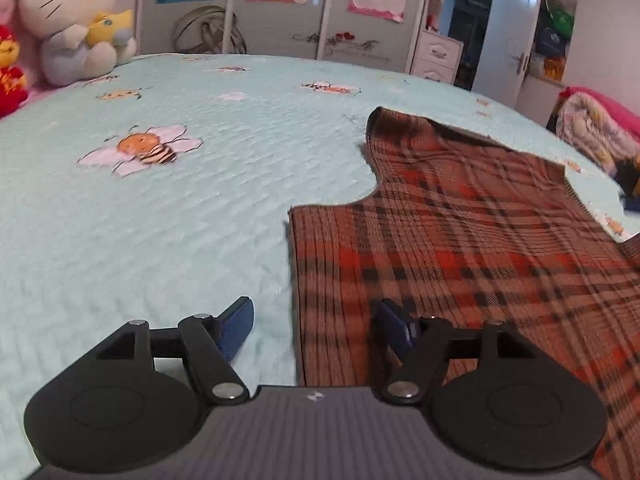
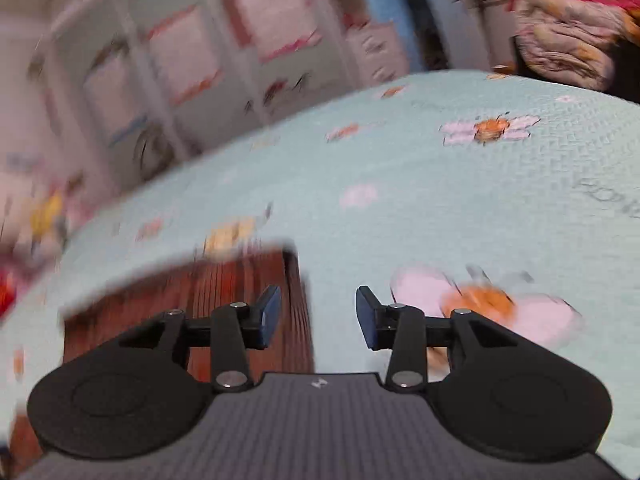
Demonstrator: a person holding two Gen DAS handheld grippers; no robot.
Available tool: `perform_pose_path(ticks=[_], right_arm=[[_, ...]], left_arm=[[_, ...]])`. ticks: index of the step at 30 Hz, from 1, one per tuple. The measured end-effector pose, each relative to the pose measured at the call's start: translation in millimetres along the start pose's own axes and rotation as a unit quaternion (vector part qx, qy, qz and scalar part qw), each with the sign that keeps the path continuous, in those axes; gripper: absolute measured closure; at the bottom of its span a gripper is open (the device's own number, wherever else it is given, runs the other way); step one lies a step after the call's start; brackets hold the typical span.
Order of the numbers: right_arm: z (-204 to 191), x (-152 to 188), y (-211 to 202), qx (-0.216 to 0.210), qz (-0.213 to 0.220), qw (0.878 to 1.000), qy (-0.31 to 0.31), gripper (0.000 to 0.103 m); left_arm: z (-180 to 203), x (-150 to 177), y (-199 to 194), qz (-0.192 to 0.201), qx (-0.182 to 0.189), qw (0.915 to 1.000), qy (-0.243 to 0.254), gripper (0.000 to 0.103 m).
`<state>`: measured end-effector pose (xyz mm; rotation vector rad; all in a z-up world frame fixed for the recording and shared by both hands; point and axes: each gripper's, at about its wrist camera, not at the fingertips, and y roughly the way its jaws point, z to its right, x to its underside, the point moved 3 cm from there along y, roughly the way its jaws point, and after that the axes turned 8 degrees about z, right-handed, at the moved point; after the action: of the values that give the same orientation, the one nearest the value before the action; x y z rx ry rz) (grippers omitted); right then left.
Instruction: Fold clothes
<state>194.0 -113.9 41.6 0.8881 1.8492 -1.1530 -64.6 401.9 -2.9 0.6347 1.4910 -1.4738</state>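
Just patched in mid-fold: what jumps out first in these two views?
The red-and-brown plaid garment lies flat on the pale blue bee-print bedspread, filling the lower right of the left wrist view. The left tool straddles its near left edge, open. Far left, a white plush cat sits; the right tool, open, straddles another garment edge in a blurred view.

Both units look alike: left gripper (image 1: 314, 326) and right gripper (image 2: 318, 316) each have a dark grey ribbed body with a small white logo at the front edge. Two round black discs flank the body. Black linkage arms pivot on silver screws. Fingers (image 1: 236, 332) carry blue textured pads; right pads (image 2: 269, 312) probably the same, view is motion-blurred.
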Motion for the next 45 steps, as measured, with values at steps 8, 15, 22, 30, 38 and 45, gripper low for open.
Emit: perform_pose_path(ticks=[8, 15, 22, 30, 38, 45], right_arm=[[-36, 42, -31, -0.002, -0.002, 0.98, -0.197, 0.061], [-55, 48, 18, -0.053, -0.065, 0.962, -0.259, 0.064], [-42, 51, 36, -0.114, -0.08, 0.977, -0.159, 0.086], [-36, 45, 31, -0.079, -0.055, 0.985, -0.144, 0.103], [-32, 49, 34, -0.005, -0.044, 0.99, -0.135, 0.103], [-1, 36, 12, 0.027, -0.011, 0.997, -0.071, 0.103]], left_arm=[[18, 9, -6, -0.003, -0.039, 0.9992, 0.012, 0.03], [28, 15, -6, 0.008, -0.064, 0.9977, 0.019, 0.026], [30, 11, 0, 0.006, -0.068, 0.9975, 0.018, 0.022], [47, 7, -8, -0.001, -0.035, 0.9994, 0.004, 0.022], [51, 14, -9, 0.006, -0.029, 0.9989, 0.037, 0.021], [52, 18, -2, 0.0, -0.031, 0.9982, 0.051, 0.015]])
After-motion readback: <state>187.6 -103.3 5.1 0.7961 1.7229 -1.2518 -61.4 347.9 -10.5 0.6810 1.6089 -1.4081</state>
